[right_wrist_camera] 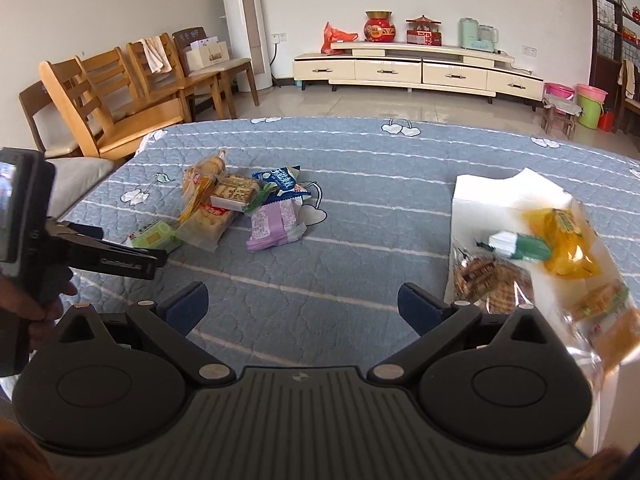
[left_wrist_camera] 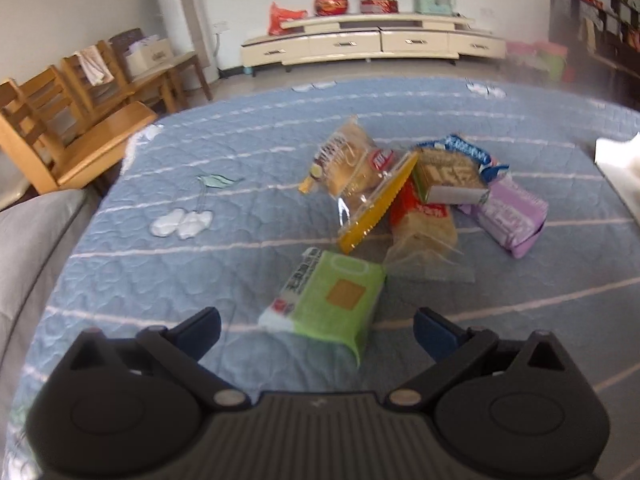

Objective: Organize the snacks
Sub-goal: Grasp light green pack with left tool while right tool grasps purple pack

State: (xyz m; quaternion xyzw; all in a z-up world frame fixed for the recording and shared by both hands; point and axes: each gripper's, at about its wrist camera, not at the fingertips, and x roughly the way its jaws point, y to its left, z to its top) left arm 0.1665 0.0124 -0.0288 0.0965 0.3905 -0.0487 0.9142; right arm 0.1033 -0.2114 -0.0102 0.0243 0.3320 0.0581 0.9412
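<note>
A pile of snack packets lies on the blue quilted table cover [left_wrist_camera: 160, 272]. In the left wrist view my left gripper [left_wrist_camera: 316, 332] is open and empty, just short of a green packet [left_wrist_camera: 332, 300]. Behind it lie a clear packet with a yellow edge [left_wrist_camera: 360, 184], a red-topped cracker packet [left_wrist_camera: 424, 228], a small box [left_wrist_camera: 448, 176], a blue packet [left_wrist_camera: 476, 152] and a purple packet [left_wrist_camera: 512, 216]. My right gripper [right_wrist_camera: 304, 308] is open and empty over bare cover. To its right a white box [right_wrist_camera: 480, 200] holds several snacks, among them a yellow packet [right_wrist_camera: 568, 244].
The left gripper shows at the left of the right wrist view [right_wrist_camera: 120, 256], beside the green packet [right_wrist_camera: 156, 236]. Wooden chairs [right_wrist_camera: 120, 92] stand beyond the table's left corner. A cream TV cabinet [right_wrist_camera: 416, 68] runs along the far wall.
</note>
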